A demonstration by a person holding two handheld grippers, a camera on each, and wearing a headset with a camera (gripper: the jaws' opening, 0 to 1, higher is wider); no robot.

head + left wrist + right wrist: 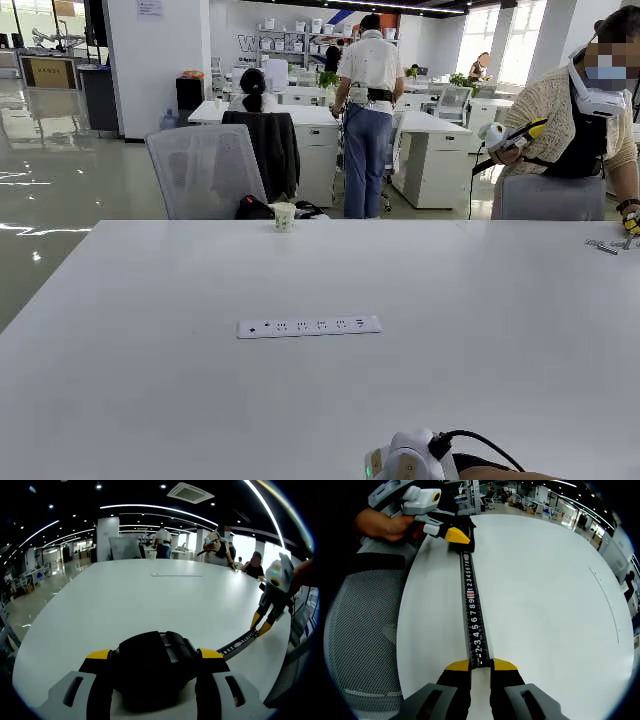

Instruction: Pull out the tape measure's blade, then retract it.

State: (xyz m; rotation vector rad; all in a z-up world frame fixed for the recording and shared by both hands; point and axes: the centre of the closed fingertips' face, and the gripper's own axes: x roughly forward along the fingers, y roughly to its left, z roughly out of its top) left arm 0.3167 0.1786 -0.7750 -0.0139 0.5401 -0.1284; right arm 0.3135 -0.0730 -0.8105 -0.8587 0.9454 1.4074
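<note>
The white tabletop (300,400) spreads across the head view, with a power strip (309,326) at mid-frame. In the left gripper view, your left gripper (155,654) is clamped on the black tape measure case (152,675) at bottom centre. In the right gripper view, the blade (471,610) runs from upper left down to bottom centre, where your right gripper (481,665) pinches its tip.
</note>
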